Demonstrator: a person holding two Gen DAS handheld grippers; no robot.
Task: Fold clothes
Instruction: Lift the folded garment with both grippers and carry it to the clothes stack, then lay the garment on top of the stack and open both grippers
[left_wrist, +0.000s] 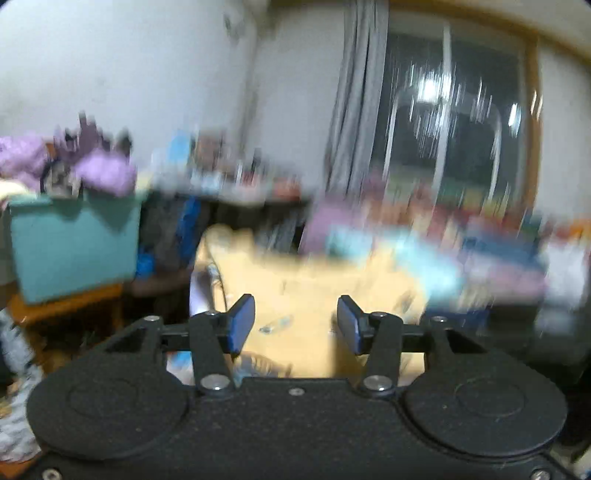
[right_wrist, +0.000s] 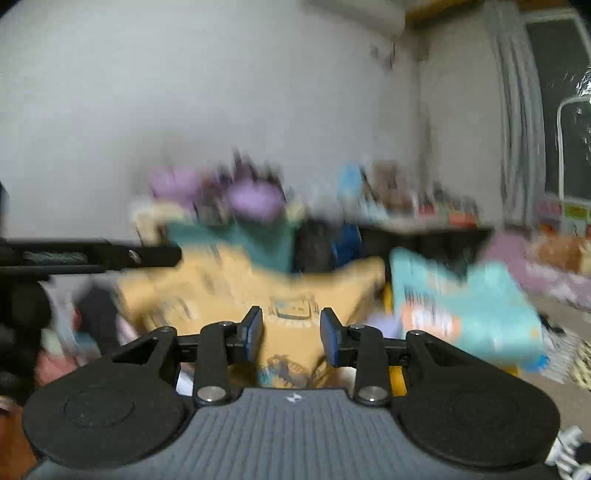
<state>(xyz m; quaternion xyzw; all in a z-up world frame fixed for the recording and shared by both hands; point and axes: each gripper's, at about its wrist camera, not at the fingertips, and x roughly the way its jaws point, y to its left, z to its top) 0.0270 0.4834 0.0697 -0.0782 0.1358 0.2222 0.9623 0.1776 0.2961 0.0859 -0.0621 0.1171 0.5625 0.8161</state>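
Both views are smeared with motion blur, so take the details loosely.

The left tongs (left_wrist: 295, 323) have their blue pads (left_wrist: 242, 325) standing apart with nothing pinched between them. Same for the right tongs (right_wrist: 291, 338): a clear gap between the pads and no cloth in it.

The thing being folded is a mustard-yellow shirt (right_wrist: 266, 291). It lies spread out just ahead of and below both tongs. In the right view it stretches mostly side to side, with what look like sleeves reaching up-left and right, so its long axis runs across the picture. It has a printed graphic on it, a boxy outline (right_wrist: 293, 308) near the middle and a darker drawing (right_wrist: 284, 367) lower down by the tongs. There might be lettering in there, but it's way too blurred to read. In the left view the same yellow cloth fills the gap behind the pads, running back toward the shelf area.

Just to the right of the shirt sits a light blue garment (right_wrist: 465, 314) with an orange and white print; also unreadable.

Behind is a teal bin (left_wrist: 74, 243) on a wooden stool, with purple clothes (left_wrist: 107, 171) heaped on top. A grey curtain (left_wrist: 354, 103) hangs beside a dark window (left_wrist: 454, 110). The colourful boxes under the window have labels, none legible.
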